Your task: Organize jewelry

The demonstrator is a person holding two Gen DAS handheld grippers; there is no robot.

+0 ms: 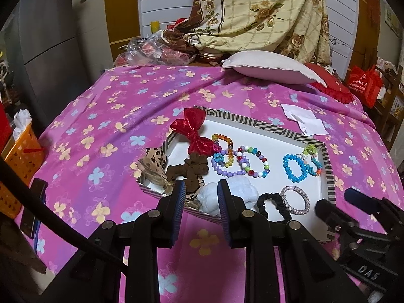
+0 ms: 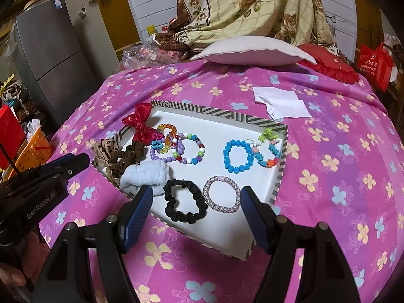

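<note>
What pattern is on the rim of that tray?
Black-and-white diagonal stripes on the tray rim, clearest in the right wrist view.

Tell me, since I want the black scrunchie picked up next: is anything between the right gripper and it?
Nothing visible blocks it. The black scrunchie lies flat in the tray, just ahead of the open right gripper, with the silvery bracelet beside it, apparently touching.

1. The right gripper point(image 2: 195, 202) stands in the lower middle of the frame, its blue fingers wide apart and holding nothing.
2. Between the fingers lie a black scrunchie point(image 2: 185, 201) and, just beside it, a silver bracelet point(image 2: 222, 194), both inside a striped tray point(image 2: 217, 112).
3. Higher in the tray are a blue bead bracelet point(image 2: 237, 155) and a red bow point(image 2: 140, 122).
4. The left gripper point(image 2: 73, 164) shows at the left edge.
</note>
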